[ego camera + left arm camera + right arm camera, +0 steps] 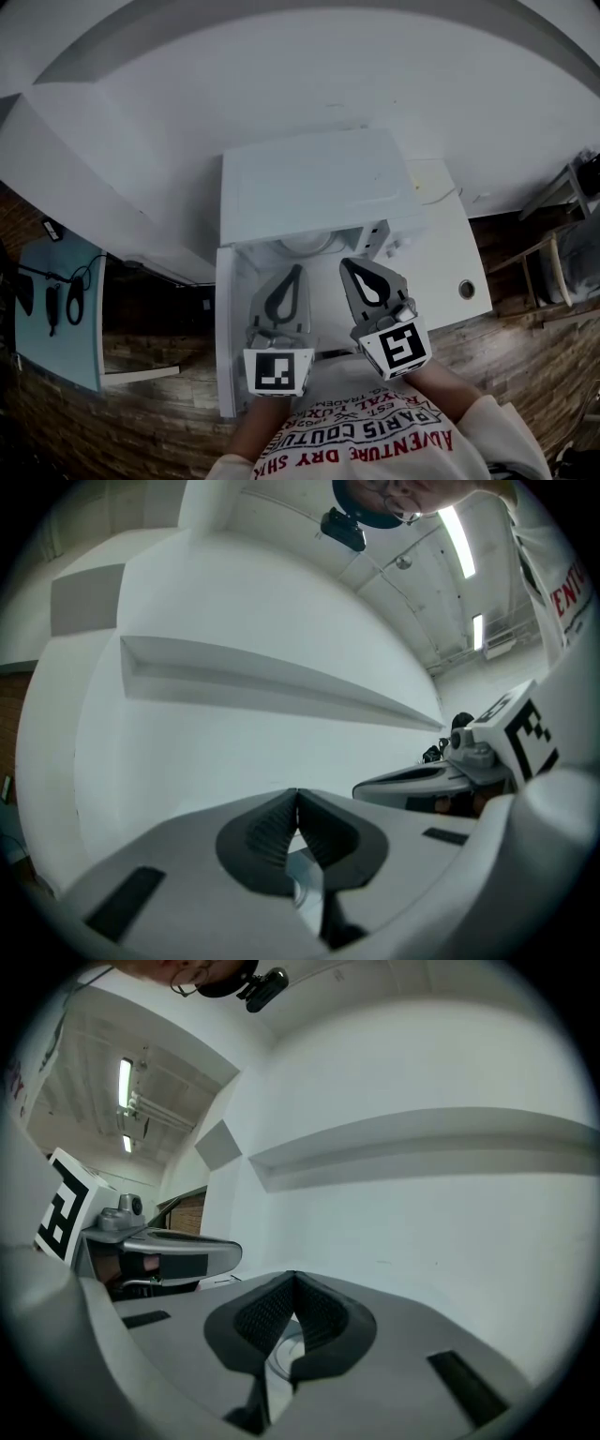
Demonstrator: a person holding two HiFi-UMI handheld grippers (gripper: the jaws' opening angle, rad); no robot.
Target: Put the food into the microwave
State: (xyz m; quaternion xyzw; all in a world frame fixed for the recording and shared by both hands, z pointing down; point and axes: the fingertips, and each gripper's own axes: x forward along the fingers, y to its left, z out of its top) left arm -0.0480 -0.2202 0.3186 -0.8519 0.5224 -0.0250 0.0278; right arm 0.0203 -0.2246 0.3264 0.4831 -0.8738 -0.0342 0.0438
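Head view: white counter (446,242); we hold left claw (295,270) & right claw (349,265) shut before open white microwave (309,183) w/ pale dish (305,246) inside.

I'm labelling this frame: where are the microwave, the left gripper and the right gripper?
microwave (309,183), head view, on its white top panel.
left gripper (297,270), head view, at its closed fingertips.
right gripper (346,264), head view, at its closed fingertips.

The right gripper (294,1281) is sitting at the bottom middle, its jaws pressing together at the tips. The left gripper (225,1254) is showing at the left. A white wall (422,1232) is filling the right side.
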